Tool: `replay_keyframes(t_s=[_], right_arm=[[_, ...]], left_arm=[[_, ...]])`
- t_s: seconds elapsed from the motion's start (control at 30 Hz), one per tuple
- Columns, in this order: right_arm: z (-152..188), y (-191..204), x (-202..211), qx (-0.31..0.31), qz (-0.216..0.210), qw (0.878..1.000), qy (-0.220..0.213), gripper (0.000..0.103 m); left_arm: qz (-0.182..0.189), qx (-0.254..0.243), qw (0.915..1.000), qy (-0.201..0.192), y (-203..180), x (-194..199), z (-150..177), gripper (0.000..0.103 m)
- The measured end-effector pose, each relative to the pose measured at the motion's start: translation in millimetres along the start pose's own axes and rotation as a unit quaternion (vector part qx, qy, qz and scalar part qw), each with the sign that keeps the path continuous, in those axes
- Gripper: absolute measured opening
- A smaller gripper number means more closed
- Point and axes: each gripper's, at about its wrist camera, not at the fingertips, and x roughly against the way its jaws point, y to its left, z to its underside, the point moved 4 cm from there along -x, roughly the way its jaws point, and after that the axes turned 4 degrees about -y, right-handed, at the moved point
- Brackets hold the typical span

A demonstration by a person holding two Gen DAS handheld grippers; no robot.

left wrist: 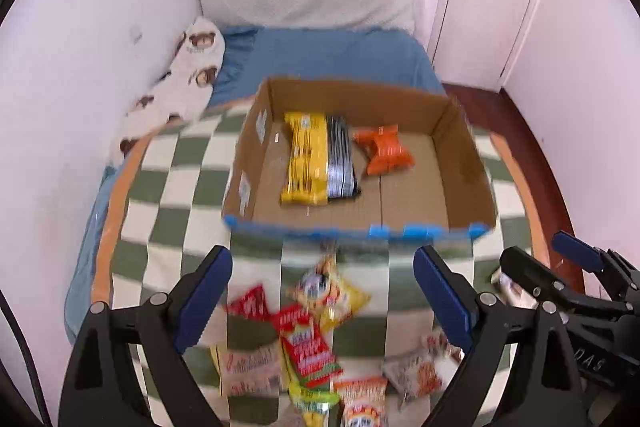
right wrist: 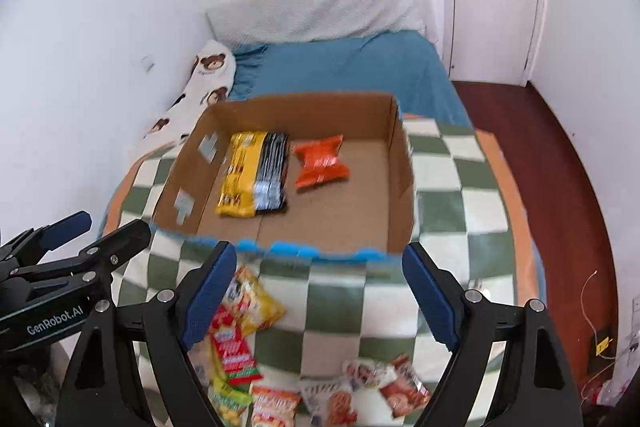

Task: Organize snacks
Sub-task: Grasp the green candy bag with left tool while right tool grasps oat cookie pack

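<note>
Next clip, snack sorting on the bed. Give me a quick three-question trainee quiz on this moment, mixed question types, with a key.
1. True or false: the left gripper holds a packet.
2. How many packets lie in the cardboard box?
3. The orange packet lies: A) beside the yellow packet B) apart from the black packet C) on the blanket

Key: 1 false, both grippers open and empty, right gripper too; 2 three; 3 B.

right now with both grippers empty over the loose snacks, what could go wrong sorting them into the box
1. The loose snack packets overlap in a heap, so one hand-held gripper may pinch two at once or drag a neighbour.
2. The cardboard box sits on a soft checkered blanket; bumping its near wall could shift it.
3. The left hand-held gripper and right hand-held gripper hover close together and could collide.
</note>
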Motion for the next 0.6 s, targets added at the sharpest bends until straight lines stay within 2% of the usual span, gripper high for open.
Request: replay_keyframes(t_s=[0.1,0.2,0.3,0.37,0.6], right_arm=[[29.9,-7.0,-7.5,-0.014,-0.008,0.999,0.038,0.087],[67.1,-20.4,-22.4,-0.035,-0.007,0.996,0.087,0.087],[107.8,-30.3,-38.9,-0.047,-0.012,0.989,0.139,0.087],[136.2,-34.8,-51.7,-0.062,-0.024,0.982,0.179,0.087],[197.6,-40.3,-96.5,-0.075,-0.034,0.961,0.263,0.087]], left_arm=[[-0.007,-0.007,0.9988,0.048,2.8,-15.1,36.3,0.093],[-0.017,-0.004,0.9940,0.107,9.9,-37.9,81.8,0.093],[-0.024,0.001,0.9852,0.170,18.5,-64.9,129.5,0.093],[-0.034,-0.008,0.9796,0.198,22.1,-81.7,154.7,0.093],[-0.045,-0.038,0.9536,0.295,24.0,-136.5,237.6,0.093]])
